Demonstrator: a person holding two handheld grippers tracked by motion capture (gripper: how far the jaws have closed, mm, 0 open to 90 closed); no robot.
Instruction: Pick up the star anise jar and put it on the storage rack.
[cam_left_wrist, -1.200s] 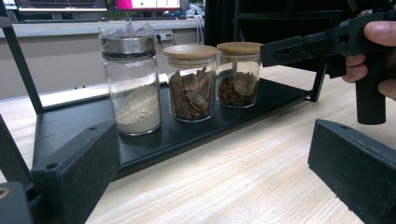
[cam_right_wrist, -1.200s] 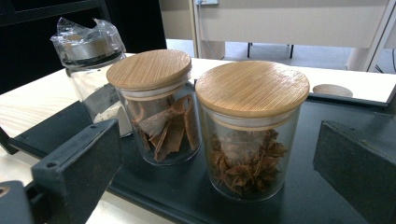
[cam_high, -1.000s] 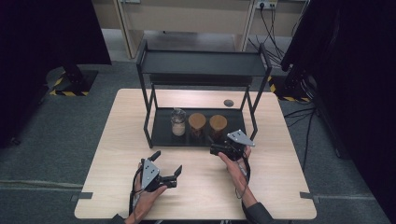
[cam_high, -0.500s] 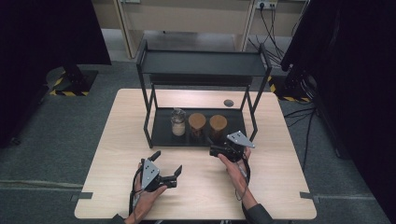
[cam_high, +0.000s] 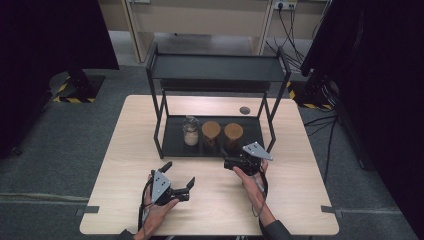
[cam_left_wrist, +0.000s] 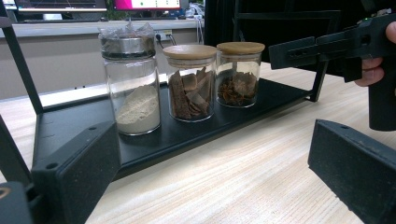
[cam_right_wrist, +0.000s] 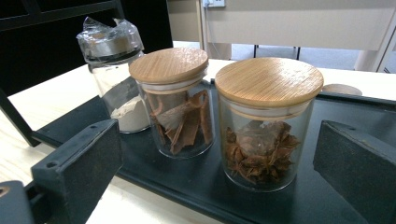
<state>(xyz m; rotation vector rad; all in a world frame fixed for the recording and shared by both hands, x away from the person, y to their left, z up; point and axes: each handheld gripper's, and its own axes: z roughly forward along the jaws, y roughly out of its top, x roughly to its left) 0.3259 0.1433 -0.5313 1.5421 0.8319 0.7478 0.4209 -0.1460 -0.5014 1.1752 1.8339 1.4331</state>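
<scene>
While the right gripper (cam_high: 231, 163) hovers wide open just before the bamboo-lidded glass jar of star anise (cam_right_wrist: 265, 122), that jar sits rightmost on the black metal rack's lower shelf (cam_right_wrist: 322, 196). Left gripper (cam_high: 181, 181) rests on the pale wooden table (cam_high: 300, 200), jaws wide, empty.

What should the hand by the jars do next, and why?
Probably ease the right hand-held gripper forward around the star anise jar. Its jaws are open and empty, and in the right gripper view that jar stands between them, nearest of the three on the black shelf tray.
</scene>
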